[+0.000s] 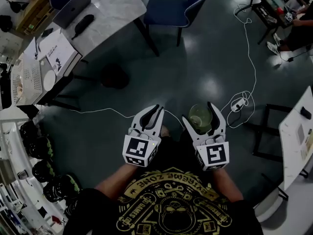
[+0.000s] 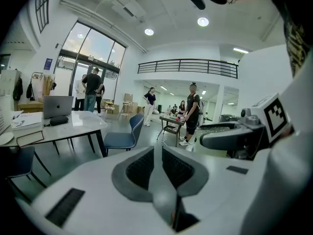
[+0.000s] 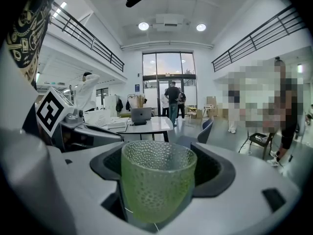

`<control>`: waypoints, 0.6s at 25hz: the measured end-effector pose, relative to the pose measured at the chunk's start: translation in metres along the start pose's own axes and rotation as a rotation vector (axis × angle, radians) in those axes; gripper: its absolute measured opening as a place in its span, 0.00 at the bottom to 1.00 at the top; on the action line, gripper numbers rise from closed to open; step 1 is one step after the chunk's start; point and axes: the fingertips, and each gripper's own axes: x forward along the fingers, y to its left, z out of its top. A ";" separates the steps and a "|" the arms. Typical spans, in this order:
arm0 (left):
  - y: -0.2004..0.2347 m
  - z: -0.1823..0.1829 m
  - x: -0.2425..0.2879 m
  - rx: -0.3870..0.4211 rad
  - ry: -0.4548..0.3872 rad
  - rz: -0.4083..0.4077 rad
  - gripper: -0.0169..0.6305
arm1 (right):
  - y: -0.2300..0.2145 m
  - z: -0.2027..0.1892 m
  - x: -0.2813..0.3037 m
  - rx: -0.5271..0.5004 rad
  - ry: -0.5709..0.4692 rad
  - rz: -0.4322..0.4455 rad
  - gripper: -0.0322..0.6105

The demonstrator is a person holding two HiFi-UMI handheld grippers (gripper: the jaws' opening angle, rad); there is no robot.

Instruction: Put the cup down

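Your right gripper (image 1: 199,112) has its wide-set jaws clamped on the green dimpled glass cup (image 3: 157,182), held upright in mid-air well apart from the white table (image 1: 113,12). Loosen your grip here and it will likely drop and shatter. Your left gripper (image 1: 153,112) has its jaws together and is empty.

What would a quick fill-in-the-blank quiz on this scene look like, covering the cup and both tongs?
1. The right tongs grip a bumpy glass cup whose colour is ____.
2. The left tongs hold nothing; they are not open but ____.
3. Standing open on the white table is a grey ____.
Missing words: green; shut; laptop.
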 end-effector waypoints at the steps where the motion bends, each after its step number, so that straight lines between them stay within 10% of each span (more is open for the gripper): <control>1: -0.001 0.001 0.002 0.003 -0.002 -0.001 0.12 | -0.003 0.001 0.000 -0.002 0.000 -0.003 0.66; 15: -0.073 0.031 0.089 0.082 0.047 -0.125 0.12 | -0.106 0.011 -0.024 0.072 -0.062 -0.113 0.67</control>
